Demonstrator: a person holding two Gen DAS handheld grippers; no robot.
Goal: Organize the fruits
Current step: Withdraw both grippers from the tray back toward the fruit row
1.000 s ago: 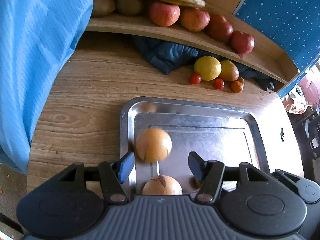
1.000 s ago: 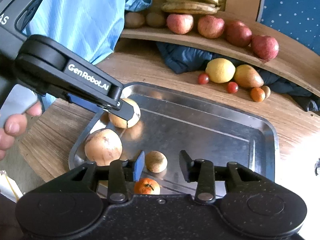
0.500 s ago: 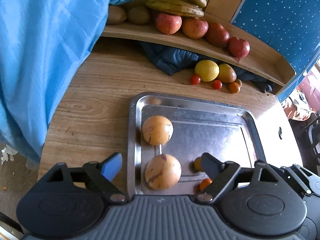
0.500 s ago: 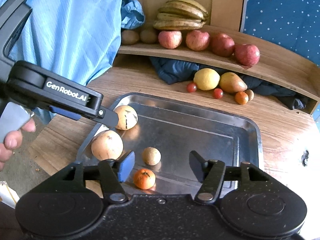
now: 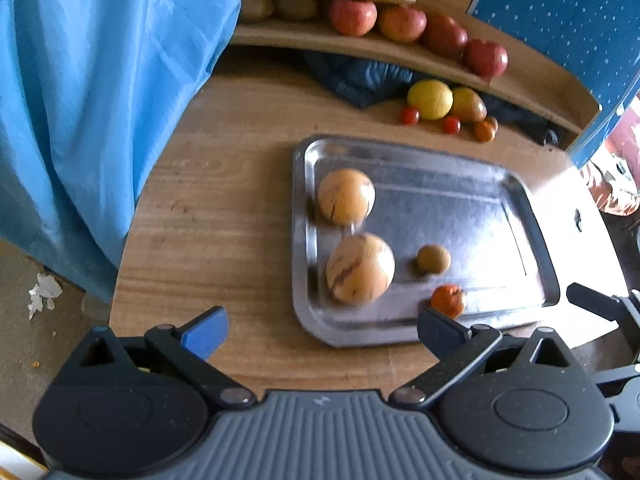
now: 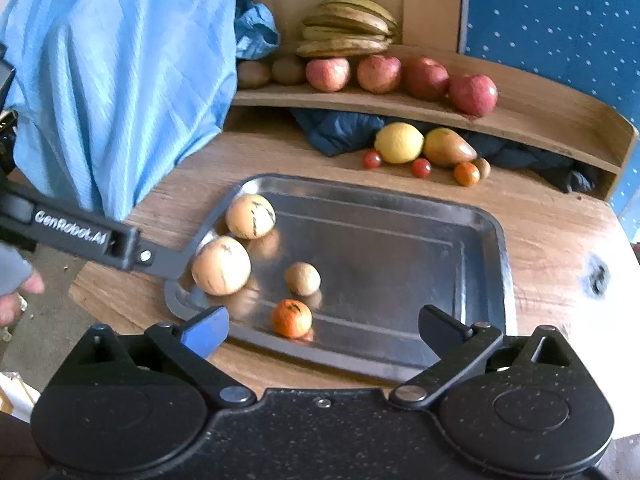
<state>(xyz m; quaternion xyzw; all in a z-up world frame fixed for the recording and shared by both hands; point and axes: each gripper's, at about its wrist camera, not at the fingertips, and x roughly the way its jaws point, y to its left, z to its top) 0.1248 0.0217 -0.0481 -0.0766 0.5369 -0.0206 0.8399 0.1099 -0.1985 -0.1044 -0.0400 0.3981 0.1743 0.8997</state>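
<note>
Soft daylight fills both views. The shiny metal tray [image 6: 472, 264] shows pale glare and mirrors the fruit. In the left view the two big round fruits [image 5: 360, 268] look smeared. Straight lines bend near the edges, like the curved wooden shelf [image 6: 520, 124].

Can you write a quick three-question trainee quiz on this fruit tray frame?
1. How many fruits lie on the metal tray?
2. True or false: the right gripper is gripping the small orange citrus.
3. Which fruits sit on the wooden shelf right of the bananas? A) lemons B) red apples C) cherry tomatoes

Key:
1. Four: two large tan round fruits, one small brown fruit, one small orange citrus.
2. False. Its jaws are opening and stand wide apart, with nothing between the pads; the citrus rests on the tray.
3. B.
</note>
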